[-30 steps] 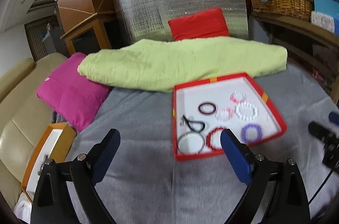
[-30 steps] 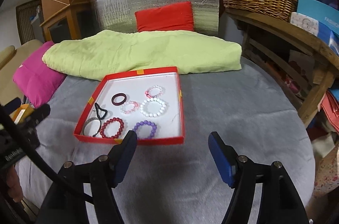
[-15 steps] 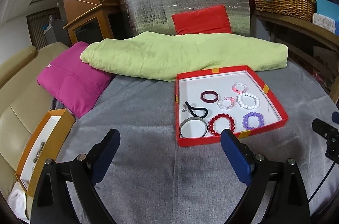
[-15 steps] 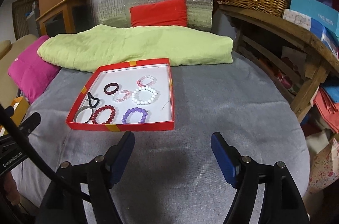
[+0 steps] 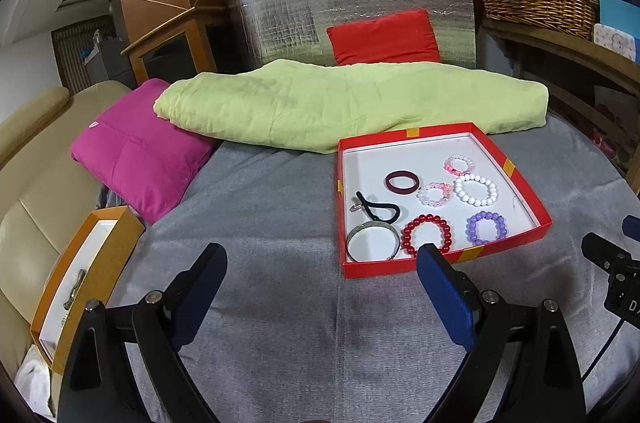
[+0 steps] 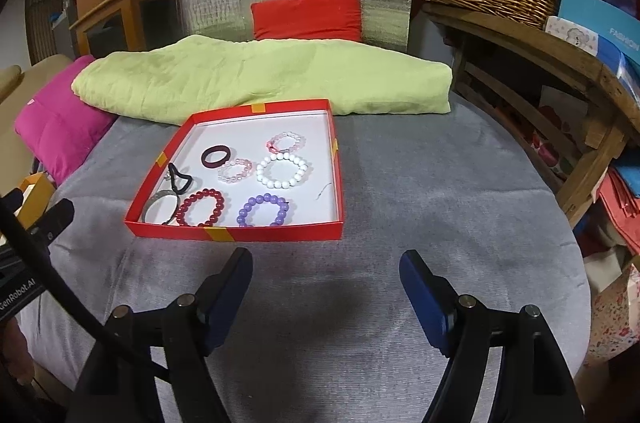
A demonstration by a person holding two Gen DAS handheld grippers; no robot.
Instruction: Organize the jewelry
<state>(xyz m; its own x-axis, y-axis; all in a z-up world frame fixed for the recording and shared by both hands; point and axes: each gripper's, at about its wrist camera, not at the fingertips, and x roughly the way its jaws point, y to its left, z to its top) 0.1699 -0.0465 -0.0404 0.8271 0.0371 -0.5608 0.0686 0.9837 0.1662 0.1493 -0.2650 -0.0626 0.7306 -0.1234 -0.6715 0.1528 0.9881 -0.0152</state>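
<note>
Hovering over the grey tabletop [image 6: 400, 223], the right gripper [image 6: 326, 297] and left gripper [image 5: 320, 297] are both hanging spread wide and gripping nothing. Just ahead, the red tray [image 5: 520, 179] is keeping the jewelry together: red bead bracelet [image 5: 427, 235], purple bracelet [image 5: 486, 227], white bracelet [image 5: 476, 189], silver bangle [image 5: 373, 243], all lying spaced apart, probably for easy picking. Off left, an orange box [image 5: 106, 255] is sitting tilted, perhaps awaiting sorted pieces.
</note>
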